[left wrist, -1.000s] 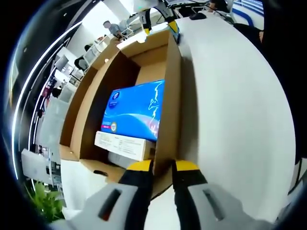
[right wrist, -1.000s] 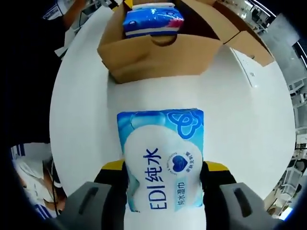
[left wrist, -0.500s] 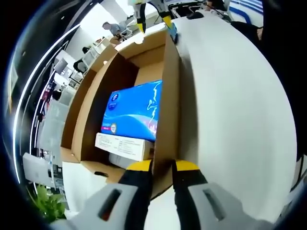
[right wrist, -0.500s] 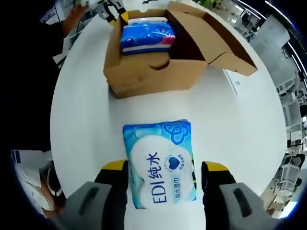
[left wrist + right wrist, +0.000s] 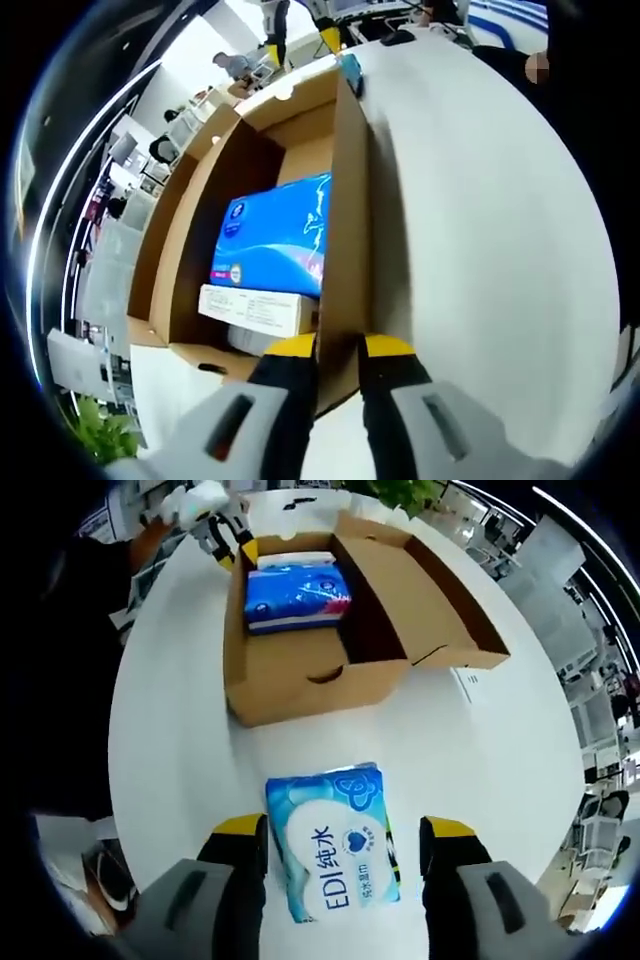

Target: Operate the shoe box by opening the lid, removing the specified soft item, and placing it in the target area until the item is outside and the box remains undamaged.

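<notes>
Left gripper point(image 5: 338, 347), jaws pinched on the shoe box point(image 5: 352, 230) wall, risks creasing the cardboard if pulled, while the wide-open right gripper point(image 5: 342, 836) straddles the released wet-wipe pack point(image 5: 333, 843) on the table point(image 5: 180, 740).

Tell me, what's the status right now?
Left gripper fingers clamp the shoe box wall. Right gripper open, wet wipes pack lying on the table between its fingers. Lid open, blue tissue pack inside. Nothing in the way.
</notes>
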{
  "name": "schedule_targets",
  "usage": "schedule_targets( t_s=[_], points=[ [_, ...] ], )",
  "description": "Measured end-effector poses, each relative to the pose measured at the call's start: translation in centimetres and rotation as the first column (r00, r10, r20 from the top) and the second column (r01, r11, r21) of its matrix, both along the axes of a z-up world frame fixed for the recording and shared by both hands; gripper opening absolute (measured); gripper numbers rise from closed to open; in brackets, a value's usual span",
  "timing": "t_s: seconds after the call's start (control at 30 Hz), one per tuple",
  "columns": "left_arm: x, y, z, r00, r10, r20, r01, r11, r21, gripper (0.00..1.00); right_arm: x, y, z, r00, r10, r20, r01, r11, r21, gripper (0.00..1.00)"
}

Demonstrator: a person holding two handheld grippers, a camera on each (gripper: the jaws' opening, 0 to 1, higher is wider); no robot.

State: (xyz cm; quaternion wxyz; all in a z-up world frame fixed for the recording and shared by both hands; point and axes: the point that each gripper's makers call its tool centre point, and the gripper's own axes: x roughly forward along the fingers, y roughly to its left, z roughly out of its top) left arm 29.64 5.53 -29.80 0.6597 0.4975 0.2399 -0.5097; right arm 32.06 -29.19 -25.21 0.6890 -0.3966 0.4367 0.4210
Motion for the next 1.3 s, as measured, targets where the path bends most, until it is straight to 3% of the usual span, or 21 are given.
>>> schedule_targets(
  t_s=[0.37,0.83,1.13,1.27,1.3],
  points=[
    [0.0,-0.1,0.0,0.999,-0.035,0.013,0.035,0.999,-0.008,0.15,0.7,2.2,2.2,0.999,-0.007,0.038,0.006,1.000,0.005,0.63],
    [-0.4,-0.3,0.3,0.998,-0.063,0.018,0.064,0.997,-0.037,0.14,2.0,8.8,5.4,0.988,0.106,0.109,-0.105,0.994,-0.015,0.61],
    [-0.5,-0.4,0.5,0.996,-0.083,0.023,0.084,0.995,-0.062,0.14,1.7,16.7,7.6,0.939,0.308,0.153,-0.308,0.951,-0.023,0.61],
    [-0.6,-0.5,0.6,0.996,-0.083,0.012,0.084,0.993,-0.084,0.14,1.6,19.1,8.0,0.909,0.387,0.156,-0.384,0.922,-0.046,0.61],
    [-0.5,-0.6,0.6,0.997,-0.081,0.009,0.081,0.992,-0.096,0.14,1.8,20.1,8.0,0.887,0.432,0.163,-0.428,0.902,-0.062,0.61]
  ],
)
